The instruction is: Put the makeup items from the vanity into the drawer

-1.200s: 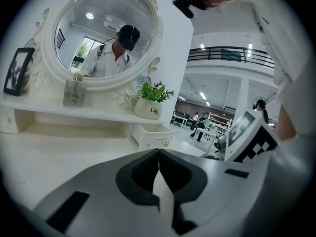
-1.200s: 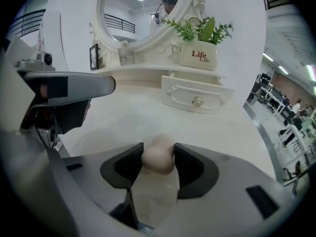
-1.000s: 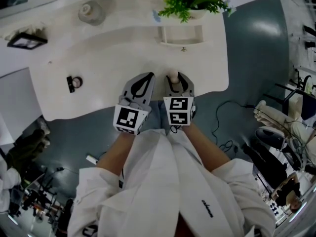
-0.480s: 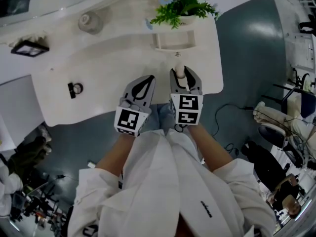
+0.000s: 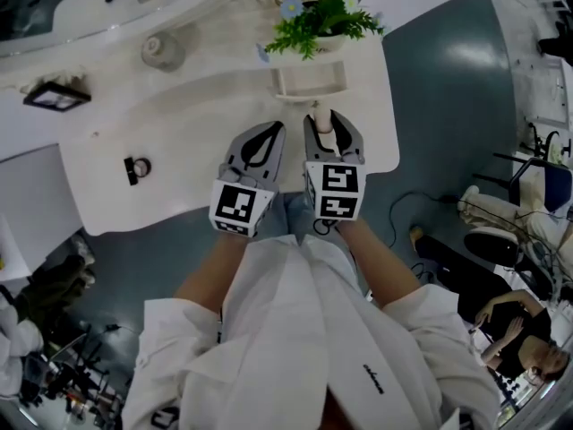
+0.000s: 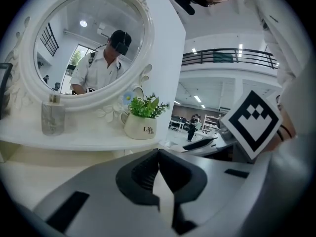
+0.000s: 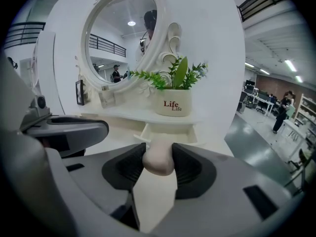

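A beige makeup sponge is pinched between my right gripper's black pads, and in the head view the sponge sits in the right gripper just short of the small open drawer. That drawer hangs open under the shelf, straight ahead of the right gripper. My left gripper hovers beside the right one over the white vanity top; its jaws meet with nothing between them. A small black makeup item lies on the vanity's left part.
A potted plant in a white pot stands on the shelf above the drawer. A glass bottle and a black frame stand further left by the oval mirror. The vanity's right edge drops to dark floor.
Both grippers have risen and moved forward over the vanity. The right one, still gripping the sponge, has come closer to the open drawer.
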The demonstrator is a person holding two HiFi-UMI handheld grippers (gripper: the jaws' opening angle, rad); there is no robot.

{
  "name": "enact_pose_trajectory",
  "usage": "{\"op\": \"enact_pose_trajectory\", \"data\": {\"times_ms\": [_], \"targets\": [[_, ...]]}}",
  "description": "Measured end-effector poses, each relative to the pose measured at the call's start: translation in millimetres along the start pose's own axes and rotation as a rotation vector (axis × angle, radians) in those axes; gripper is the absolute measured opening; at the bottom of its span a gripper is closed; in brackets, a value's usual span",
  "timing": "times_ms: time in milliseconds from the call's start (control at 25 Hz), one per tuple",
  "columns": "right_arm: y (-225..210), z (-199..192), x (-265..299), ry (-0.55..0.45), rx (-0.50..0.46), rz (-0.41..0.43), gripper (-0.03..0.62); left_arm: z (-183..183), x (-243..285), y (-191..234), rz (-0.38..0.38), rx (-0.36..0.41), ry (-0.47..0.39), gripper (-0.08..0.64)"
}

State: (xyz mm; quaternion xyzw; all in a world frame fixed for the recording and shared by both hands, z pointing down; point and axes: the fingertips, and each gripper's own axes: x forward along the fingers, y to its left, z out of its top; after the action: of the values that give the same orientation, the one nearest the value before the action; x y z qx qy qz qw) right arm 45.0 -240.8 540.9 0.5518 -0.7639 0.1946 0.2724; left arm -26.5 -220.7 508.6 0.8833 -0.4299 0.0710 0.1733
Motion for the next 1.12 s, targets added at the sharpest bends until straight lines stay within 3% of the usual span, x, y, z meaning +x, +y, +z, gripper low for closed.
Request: {"op": "enact_pose_trajectory", "data": {"times_ms": [1120], "targets": [[-28,42,45,-0.012,0.011,-0.020,0.181,22,51,18,0.007,-0.018,0.000,0.026]]}}
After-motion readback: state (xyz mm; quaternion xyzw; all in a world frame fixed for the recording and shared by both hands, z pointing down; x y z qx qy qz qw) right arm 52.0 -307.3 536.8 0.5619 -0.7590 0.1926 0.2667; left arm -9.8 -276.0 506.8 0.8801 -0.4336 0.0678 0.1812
